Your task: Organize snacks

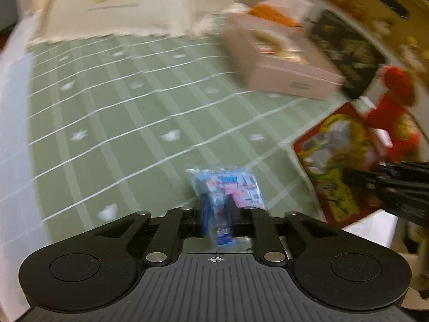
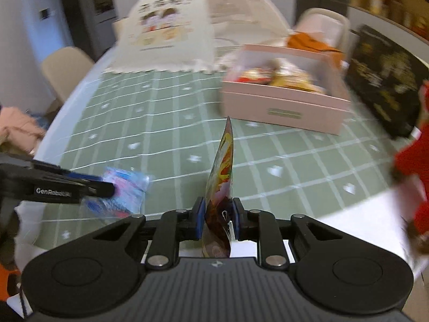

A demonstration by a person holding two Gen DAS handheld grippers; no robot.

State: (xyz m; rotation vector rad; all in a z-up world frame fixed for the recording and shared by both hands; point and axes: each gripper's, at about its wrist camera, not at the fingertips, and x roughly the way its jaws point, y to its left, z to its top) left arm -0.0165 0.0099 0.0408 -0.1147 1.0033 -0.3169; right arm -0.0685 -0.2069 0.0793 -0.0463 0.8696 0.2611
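Note:
My left gripper (image 1: 217, 209) is shut on a small blue and pink snack packet (image 1: 230, 185) and holds it above the green checked tablecloth (image 1: 120, 112); it also shows in the right wrist view (image 2: 107, 187) with the packet (image 2: 123, 187). My right gripper (image 2: 216, 212) is shut on a flat red and yellow snack packet (image 2: 222, 171), held edge-on; the same packet shows at the right of the left wrist view (image 1: 335, 161). A pink open box (image 2: 284, 107) with several snacks inside stands at the back right, ahead of both grippers.
A black printed box (image 2: 380, 80) leans right of the pink box. A red plush toy (image 2: 413, 166) sits at the right table edge. A cream cloth cover (image 2: 171, 35) lies at the back. Chairs (image 2: 64, 69) stand around the table.

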